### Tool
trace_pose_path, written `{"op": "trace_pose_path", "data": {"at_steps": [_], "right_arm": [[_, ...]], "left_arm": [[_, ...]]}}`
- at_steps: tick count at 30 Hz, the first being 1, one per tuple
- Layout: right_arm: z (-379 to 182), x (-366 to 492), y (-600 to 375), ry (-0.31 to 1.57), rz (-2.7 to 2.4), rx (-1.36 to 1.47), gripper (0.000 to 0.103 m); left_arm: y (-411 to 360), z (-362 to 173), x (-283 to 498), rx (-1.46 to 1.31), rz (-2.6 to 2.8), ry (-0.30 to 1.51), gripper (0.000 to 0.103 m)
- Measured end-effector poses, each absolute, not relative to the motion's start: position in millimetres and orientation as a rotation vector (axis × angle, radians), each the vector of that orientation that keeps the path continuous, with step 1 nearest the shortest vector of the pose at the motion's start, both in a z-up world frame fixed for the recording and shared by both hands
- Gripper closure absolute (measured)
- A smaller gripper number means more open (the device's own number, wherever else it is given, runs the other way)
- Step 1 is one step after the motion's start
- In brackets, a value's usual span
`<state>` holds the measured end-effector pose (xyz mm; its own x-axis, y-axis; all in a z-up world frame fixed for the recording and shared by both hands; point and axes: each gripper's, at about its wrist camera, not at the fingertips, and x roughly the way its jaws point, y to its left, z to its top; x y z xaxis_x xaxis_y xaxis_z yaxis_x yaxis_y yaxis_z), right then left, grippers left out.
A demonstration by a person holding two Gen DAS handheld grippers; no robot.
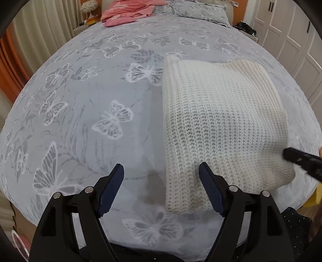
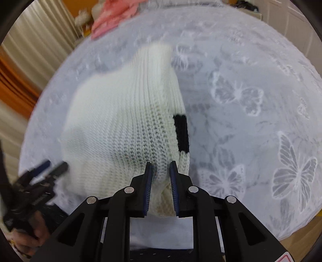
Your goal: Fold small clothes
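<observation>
A folded white knit garment (image 1: 221,125) lies on the butterfly-print bedspread (image 1: 90,100). My left gripper (image 1: 161,171) is open and empty, its right finger over the garment's near left corner. In the right wrist view the same white knit garment (image 2: 124,125), with a black patch (image 2: 181,133) at its right edge, is pinched at its near edge between my right gripper's (image 2: 161,167) fingers. The right gripper (image 1: 301,161) shows at the garment's right corner in the left wrist view. The left gripper (image 2: 52,167) appears blurred at the garment's left.
Pink clothes (image 1: 126,10) lie at the far end of the bed by grey pillows (image 1: 201,10). Curtains (image 1: 40,36) hang on the left; white wardrobe doors (image 1: 291,40) stand on the right. The bed's near edge runs just under the grippers.
</observation>
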<state>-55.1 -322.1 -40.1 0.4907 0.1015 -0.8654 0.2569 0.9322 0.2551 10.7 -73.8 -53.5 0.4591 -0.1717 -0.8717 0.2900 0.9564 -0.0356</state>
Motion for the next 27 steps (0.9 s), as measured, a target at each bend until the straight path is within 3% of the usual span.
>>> {"op": "trace_pose_path", "data": {"at_steps": [9, 13, 14, 15, 16, 17, 19, 20, 21, 22, 25, 27], "right_arm": [[-24.9, -80.5, -309.6, 0.894, -0.144, 0.357, 0.083], [-25.2, -74.9, -308.1, 0.924, -0.126, 0.367, 0.08], [-26.3, -72.7, -310.8, 0.934, -0.111, 0.394, 0.067], [-29.3, -68.6, -315.5, 0.956, -0.099, 0.426, 0.047], [-34.9, -63.9, -318.8, 0.985, -0.094, 0.438, 0.041], [-41.9, -58.6, -320.2, 1.023, -0.09, 0.44, 0.041], [-63.9, -46.3, -321.1, 1.132, -0.072, 0.439, 0.061], [-70.7, -42.7, -322.6, 1.162, -0.058, 0.466, 0.082], [-67.6, -42.8, -323.4, 1.145, -0.048, 0.478, 0.087], [-59.6, -44.6, -323.6, 1.119, -0.044, 0.473, 0.088], [-44.9, -50.1, -321.0, 1.083, -0.057, 0.409, 0.089], [-76.8, -41.6, -319.4, 1.221, -0.076, 0.35, 0.086]], "left_arm": [[-72.2, -50.0, 6.5, 0.129, -0.258, 1.009, 0.027], [-70.8, -47.4, 6.4, 0.117, -0.261, 1.003, 0.027], [-70.0, -45.9, 5.9, 0.11, -0.268, 0.999, 0.025], [-68.8, -43.8, 5.1, 0.094, -0.283, 0.991, 0.022], [-67.9, -42.5, 4.5, 0.08, -0.297, 0.987, 0.015], [-67.3, -41.8, 4.0, 0.061, -0.316, 0.985, 0.014], [-68.8, -44.3, 5.0, 0.052, -0.339, 1.0, 0.014], [-70.8, -46.9, 6.1, 0.058, -0.348, 1.016, 0.015], [-73.4, -50.1, 7.3, 0.07, -0.355, 1.035, 0.017], [-74.5, -50.9, 7.4, 0.079, -0.357, 1.04, 0.024], [-75.0, -51.3, 6.2, 0.088, -0.351, 1.033, 0.025], [-77.1, -55.6, 8.2, 0.096, -0.341, 1.052, 0.025]]}}
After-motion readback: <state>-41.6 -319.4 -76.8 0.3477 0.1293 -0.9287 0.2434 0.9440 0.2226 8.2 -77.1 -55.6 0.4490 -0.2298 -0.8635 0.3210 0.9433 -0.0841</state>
